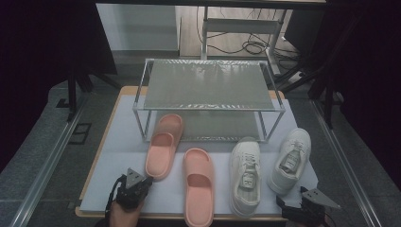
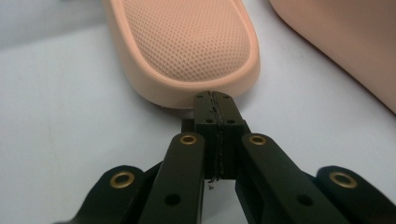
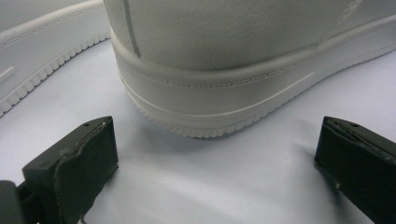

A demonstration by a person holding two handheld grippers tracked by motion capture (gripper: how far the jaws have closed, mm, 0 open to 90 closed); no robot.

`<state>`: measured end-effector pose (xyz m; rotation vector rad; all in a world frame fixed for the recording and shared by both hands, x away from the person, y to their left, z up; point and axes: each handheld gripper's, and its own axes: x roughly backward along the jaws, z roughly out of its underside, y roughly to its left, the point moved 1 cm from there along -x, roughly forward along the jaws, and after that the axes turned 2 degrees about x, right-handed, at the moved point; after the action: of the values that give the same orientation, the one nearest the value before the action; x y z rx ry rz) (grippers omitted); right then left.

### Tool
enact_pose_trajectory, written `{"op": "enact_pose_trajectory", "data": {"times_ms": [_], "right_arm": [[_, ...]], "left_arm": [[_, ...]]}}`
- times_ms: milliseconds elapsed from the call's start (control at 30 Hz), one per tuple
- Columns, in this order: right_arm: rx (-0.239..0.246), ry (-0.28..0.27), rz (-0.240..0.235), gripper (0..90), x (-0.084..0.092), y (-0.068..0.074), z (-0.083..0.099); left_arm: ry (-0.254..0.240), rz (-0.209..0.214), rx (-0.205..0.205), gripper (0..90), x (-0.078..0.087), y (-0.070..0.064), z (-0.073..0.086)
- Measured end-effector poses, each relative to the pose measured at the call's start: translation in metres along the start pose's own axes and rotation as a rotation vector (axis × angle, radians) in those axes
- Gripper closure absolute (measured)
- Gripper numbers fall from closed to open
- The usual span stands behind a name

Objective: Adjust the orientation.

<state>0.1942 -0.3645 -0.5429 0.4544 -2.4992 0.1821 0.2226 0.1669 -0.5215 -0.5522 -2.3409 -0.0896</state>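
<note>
Closed fingers at pink slipper [image 2: 187, 46] heel

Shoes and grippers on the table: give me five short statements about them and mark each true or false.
1. The left gripper has its fingers closed together, just at the heel of a pink slipper. True.
2. The right gripper is clamped on a white sneaker. False: its fingers stand wide apart, short of the sneaker's heel.
3. Two pink slippers and two white sneakers lie on the white mat. True.
4. The top shelf of the metal rack holds a sneaker. False: the top shelf is bare.
5. The other pink slipper lies between the first slipper and the sneakers. True.
</note>
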Motion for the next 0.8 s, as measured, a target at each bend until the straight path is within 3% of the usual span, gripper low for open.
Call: {"op": "enact_pose_trajectory", "data": {"times_ms": [367, 667, 800], "right_arm": [[0.000, 0.000, 0.000, 0.0, 0.000, 0.000, 0.000], [0.000, -0.001, -0.001, 0.0, 0.000, 0.000, 0.000], [0.000, 0.000, 0.000, 0.0, 0.000, 0.000, 0.000]], "left_arm": [[-0.017, 0.002, -0.007, 89.6, -0.015, -0.002, -0.019], [0.000, 0.013, -0.020, 89.2, -0.016, -0.009, -0.015], [0.005, -0.004, -0.023, 89.3, -0.019, -0.008, -0.017]]}}
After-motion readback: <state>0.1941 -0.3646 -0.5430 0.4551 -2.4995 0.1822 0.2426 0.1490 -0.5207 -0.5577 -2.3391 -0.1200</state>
